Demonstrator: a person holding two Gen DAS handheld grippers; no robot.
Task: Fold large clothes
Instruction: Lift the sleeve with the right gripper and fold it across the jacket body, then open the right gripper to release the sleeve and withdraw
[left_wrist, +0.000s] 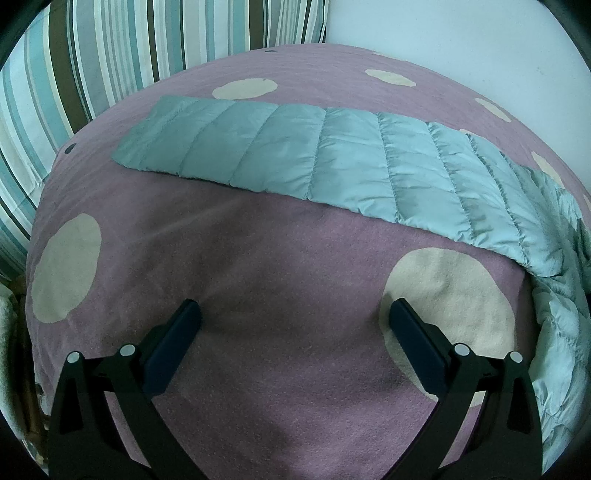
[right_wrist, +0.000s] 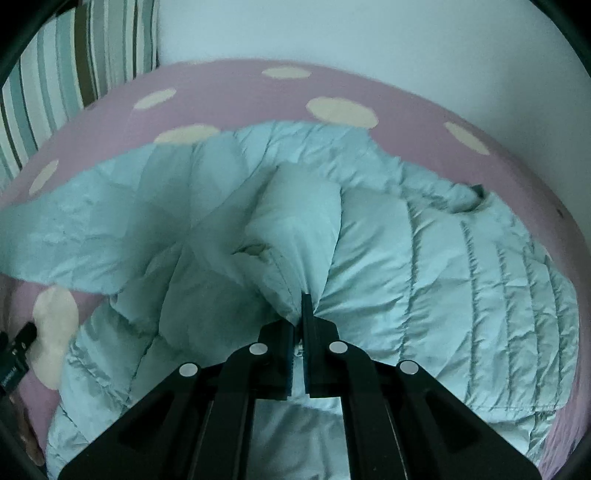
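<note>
Bed cover (left_wrist: 280, 258): mauve fleece with large cream dots, spread over the whole bed; carries everything else listed.
Wall (left_wrist: 461, 40): pale and plain, along the bed's far edge and far right corner.
Striped fabric (left_wrist: 92, 62): teal, white and brown bands, standing along the bed's left edge up to the far left corner.
Puffer jacket (right_wrist: 424, 266): pale blue, quilted in cross-stitched bands; body lies crumpled toward the bed's right edge, part of it gathered up into a peak at the right gripper.
Jacket sleeve (left_wrist: 295, 158): lies flat and straight across the middle of the bed, cuff end toward the left edge, the other end running into the bunched body at the right edge.
Left gripper (left_wrist: 293, 317): jaws spread wide, holding nothing; hovers over bare cover on the near side of the sleeve, apart from it; right finger over a cream dot.
Right gripper (right_wrist: 301, 325): jaws pressed together on a pinch of jacket fabric; folds radiate from the pinch.
Obstructions: the sleeve lies across the left gripper's line ahead; the lifted fabric hides the cover just beyond the right gripper.
Open room: bare cover between sleeve and near edge, and a strip beyond the jacket along the far edge.
</note>
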